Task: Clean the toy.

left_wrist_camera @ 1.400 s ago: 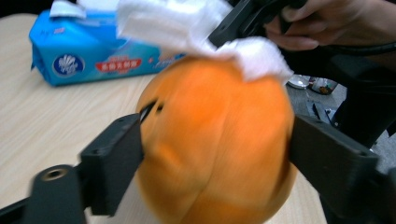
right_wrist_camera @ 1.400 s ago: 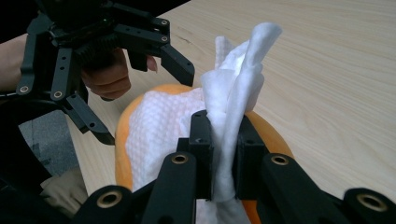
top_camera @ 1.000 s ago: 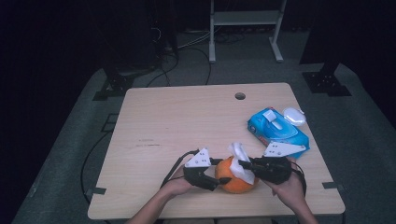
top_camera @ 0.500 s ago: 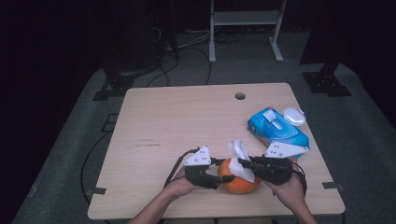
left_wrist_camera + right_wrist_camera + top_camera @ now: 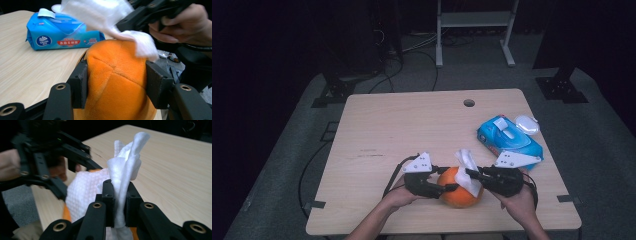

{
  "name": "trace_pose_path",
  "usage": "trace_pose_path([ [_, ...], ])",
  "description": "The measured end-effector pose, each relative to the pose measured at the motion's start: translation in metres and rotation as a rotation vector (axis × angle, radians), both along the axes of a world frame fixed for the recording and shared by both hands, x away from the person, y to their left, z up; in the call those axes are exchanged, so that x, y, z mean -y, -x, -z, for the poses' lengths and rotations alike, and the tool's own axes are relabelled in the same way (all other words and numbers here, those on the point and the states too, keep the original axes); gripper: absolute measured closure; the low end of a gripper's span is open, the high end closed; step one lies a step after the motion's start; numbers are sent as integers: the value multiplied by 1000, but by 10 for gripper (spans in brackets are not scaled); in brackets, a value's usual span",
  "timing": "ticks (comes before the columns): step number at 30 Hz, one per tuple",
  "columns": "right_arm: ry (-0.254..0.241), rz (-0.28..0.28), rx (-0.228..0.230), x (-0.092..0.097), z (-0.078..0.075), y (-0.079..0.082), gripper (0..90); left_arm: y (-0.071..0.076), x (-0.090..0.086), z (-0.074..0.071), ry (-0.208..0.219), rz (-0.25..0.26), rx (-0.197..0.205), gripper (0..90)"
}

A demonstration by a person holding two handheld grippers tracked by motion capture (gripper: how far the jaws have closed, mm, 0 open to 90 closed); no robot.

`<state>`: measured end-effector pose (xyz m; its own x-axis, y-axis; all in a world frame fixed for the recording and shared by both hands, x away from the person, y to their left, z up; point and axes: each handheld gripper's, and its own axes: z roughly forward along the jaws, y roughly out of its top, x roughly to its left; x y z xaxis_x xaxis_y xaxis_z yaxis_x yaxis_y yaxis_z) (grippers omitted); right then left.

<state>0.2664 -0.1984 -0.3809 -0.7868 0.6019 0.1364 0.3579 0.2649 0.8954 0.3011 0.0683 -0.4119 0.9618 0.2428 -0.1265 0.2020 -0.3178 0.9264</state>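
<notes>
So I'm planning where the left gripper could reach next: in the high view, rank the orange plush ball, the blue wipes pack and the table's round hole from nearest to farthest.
1. Orange plush ball, clamped in its jaws.
2. Blue wipes pack, up and right.
3. Round hole, near the far edge.

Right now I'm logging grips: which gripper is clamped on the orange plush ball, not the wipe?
The left gripper: it squeezes the orange plush ball; the right gripper pinches the white wipe.

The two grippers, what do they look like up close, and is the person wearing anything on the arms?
Both the left gripper and the right gripper are black, with brass-ringed holes along linked jaws ending in flat rectangular pads. Each carries a grey three-cornered plate on top and trails a black cable. The forearms are bare, no sleeves visible.
</notes>
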Motion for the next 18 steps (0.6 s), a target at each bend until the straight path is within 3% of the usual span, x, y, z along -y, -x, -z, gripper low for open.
trace_pose_path([
  [3,5,-12,17,-4,-3,4,807,-2,-2,1,-5,-25,-5,426],
  [6,38,-2,8,-6,3,2,806,-1,1,4,-12,-27,-6,403],
  [11,59,25,-20,2,14,-3,805,-4,6,11,-4,-17,-7,205],
  [14,61,51,-19,8,16,-4,805,-4,8,16,-22,-11,-4,144],
  [18,60,69,-26,13,18,-7,803,-1,9,18,-36,31,18,174],
])
